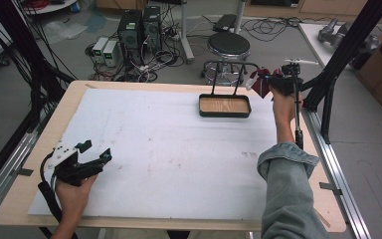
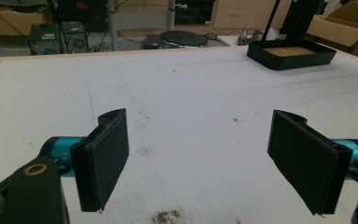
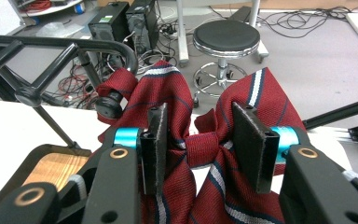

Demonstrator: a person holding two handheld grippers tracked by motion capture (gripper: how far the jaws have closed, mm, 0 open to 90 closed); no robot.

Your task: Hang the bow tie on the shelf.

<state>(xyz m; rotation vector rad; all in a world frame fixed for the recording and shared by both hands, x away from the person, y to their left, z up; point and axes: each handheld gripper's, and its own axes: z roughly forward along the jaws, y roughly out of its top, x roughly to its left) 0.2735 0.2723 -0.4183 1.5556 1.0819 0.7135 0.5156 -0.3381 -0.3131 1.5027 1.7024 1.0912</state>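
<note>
1. High view: left hand-held gripper rests low on the white desk, near its left edge. Right hand-held gripper is raised at the far right, by the black tray, carrying a red striped bow tie.
2. Left gripper view: jaws spread wide, nothing between them; tray far off.
3. Right gripper view: jaws clamp the bow tie at its knot, beside the tray's handle.

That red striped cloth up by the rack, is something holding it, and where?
The right gripper holds the red striped bow tie by its middle knot. The left gripper holds nothing.

No lettering, label or number is legible anywhere in these views.
</note>
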